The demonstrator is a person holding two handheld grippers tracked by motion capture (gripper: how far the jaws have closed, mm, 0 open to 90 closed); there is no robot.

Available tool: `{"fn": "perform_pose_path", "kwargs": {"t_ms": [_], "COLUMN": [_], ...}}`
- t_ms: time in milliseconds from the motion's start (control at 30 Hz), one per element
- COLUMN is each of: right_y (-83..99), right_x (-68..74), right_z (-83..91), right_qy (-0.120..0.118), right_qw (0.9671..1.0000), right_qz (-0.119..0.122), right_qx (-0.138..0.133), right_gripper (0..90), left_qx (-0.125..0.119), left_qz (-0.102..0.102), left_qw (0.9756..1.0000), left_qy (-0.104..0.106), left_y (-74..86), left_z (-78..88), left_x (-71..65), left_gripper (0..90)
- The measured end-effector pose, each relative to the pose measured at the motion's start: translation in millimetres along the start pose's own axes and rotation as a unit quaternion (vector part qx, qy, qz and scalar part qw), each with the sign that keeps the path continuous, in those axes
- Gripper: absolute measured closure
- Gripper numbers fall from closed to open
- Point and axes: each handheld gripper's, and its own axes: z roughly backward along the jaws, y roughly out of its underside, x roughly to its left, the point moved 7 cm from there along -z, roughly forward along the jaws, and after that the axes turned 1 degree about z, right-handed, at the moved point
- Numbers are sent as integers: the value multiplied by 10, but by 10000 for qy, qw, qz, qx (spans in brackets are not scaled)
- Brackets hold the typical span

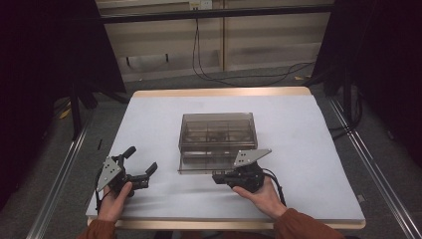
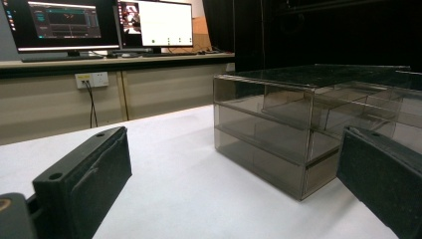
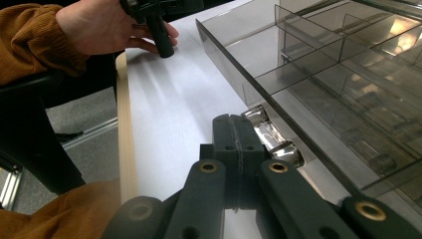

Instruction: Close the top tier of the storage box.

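Fingers (image 3: 234,149) closed beside drawer (image 1: 209,164), seemingly pulled lengthwise toward the person.

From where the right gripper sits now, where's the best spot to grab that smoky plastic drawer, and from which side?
Probably by the shiny metal knob on the front of the bottom drawer, coming in level from the person's side of the table. The drawer front is a flat, thin clear panel with little else to pinch, and the knob juts out toward the right gripper, whose fingers sit shut right beside it.
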Motion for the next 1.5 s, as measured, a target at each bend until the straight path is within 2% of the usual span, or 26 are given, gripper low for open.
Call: {"fn": "perform_pose_path", "kwargs": {"t_ms": [1500], "right_y": [-41], "right_x": [-94], "right_z": [-1], "right_qy": [85], "right_qw": [9998], "right_qz": [-146], "right_qx": [-74], "right_gripper": [900], "left_qx": [-4], "left_qz": [-19], "left_qw": [10000], "left_qy": [-12], "left_y": [0], "left_z": [1], "left_x": [3], "left_gripper": [9]}}
